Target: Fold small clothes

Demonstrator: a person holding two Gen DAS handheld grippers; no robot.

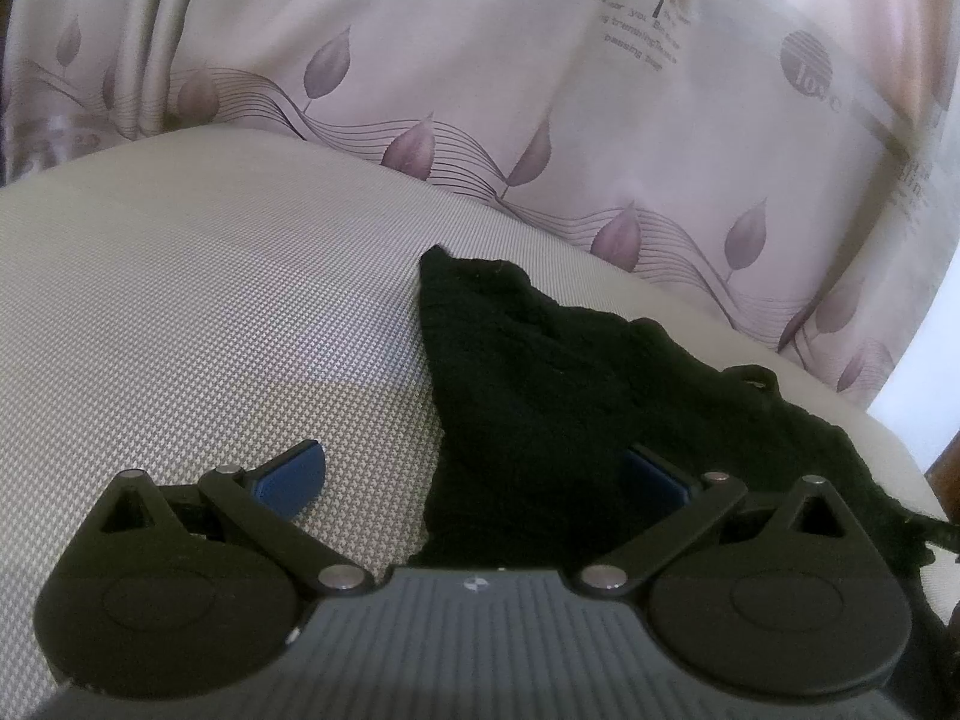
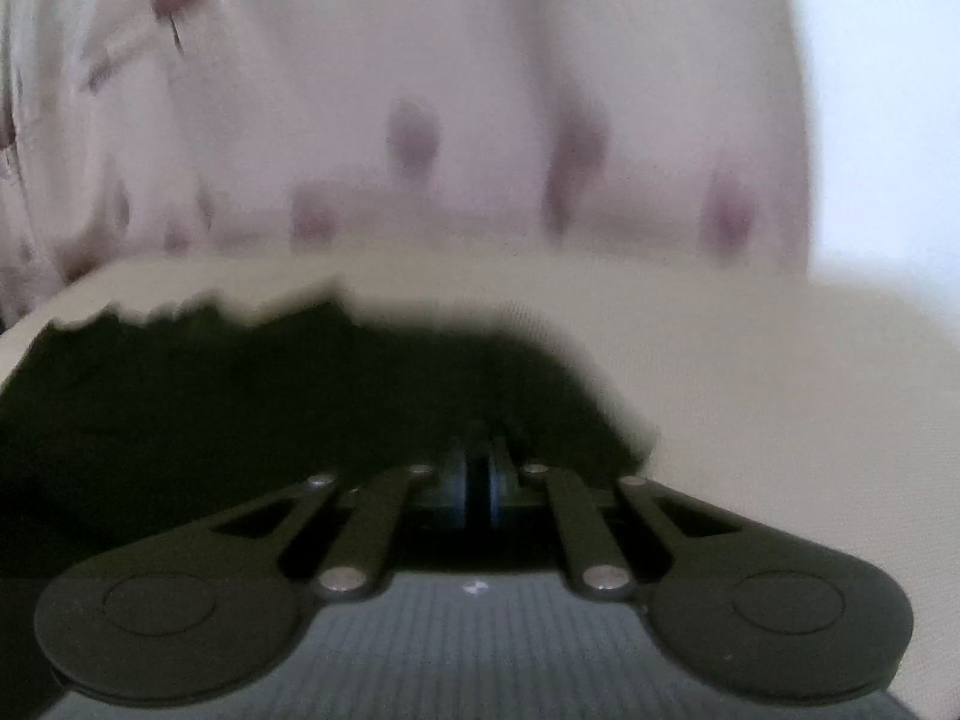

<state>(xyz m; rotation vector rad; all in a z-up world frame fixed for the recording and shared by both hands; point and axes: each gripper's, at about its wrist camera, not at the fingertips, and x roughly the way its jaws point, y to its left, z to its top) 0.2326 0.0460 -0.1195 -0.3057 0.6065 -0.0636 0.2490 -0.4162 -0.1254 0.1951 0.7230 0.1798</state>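
Note:
A small black garment lies crumpled on a beige woven cushion. In the left wrist view my left gripper stands open just above the cushion, its blue pads far apart. The cloth's near part lies between the jaws and drapes over the right pad. The right wrist view is blurred by motion. My right gripper is shut there, and its fingertips vanish into the right-hand edge of the black garment, which bunches up around them.
Behind the cushion hangs a pale pink fabric printed with mauve leaves and lettering. Bare beige cushion stretches right of the garment, and more of it lies to the garment's left. A bright white area shows past the cushion's right edge.

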